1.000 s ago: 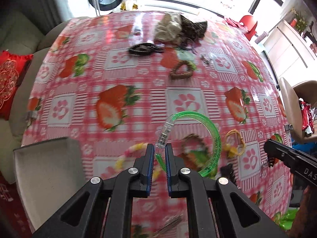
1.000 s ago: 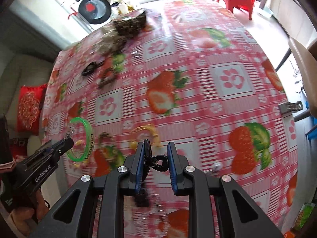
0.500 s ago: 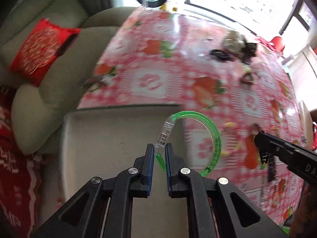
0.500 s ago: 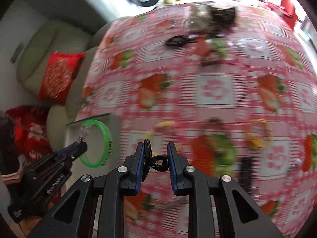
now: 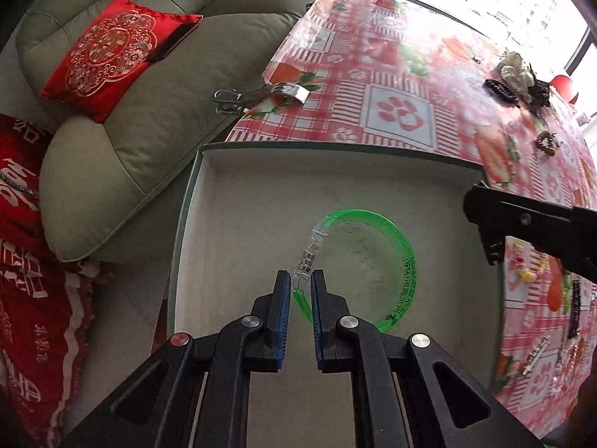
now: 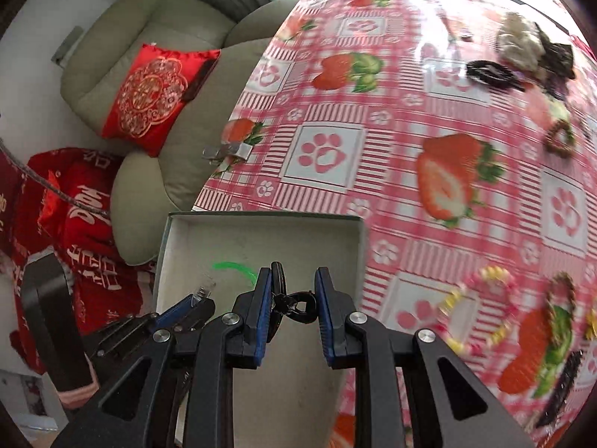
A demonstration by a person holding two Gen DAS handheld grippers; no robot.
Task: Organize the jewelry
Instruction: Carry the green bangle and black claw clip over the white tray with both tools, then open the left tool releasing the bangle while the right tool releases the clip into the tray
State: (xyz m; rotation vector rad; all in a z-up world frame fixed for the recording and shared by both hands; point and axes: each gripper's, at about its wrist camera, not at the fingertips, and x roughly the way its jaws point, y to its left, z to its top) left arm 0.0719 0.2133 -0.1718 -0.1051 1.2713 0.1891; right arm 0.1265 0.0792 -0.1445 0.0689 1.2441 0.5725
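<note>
While the green bangle hangs over the inside of the box, the left gripper has its blue pads pinched on the band right by the clear clasp, so it's clamped on that. Can't tell if the bangle's far edge is touching the box floor or just above it. In the right wrist view only a sliver of green shows past the fingers. The right gripper is also over the box, and it's got a small black ring squeezed between its pads, pretty much closed on it.

The box sits at the table's edge, on the strawberry cloth. Further out on the cloth there's more stuff: a pink and yellow bead bracelet, a brown bead loop, a black hair tie and a messy pile at the far side. A metal clip holds the cloth at the edge. Beyond that is a sofa with a red cushion.
</note>
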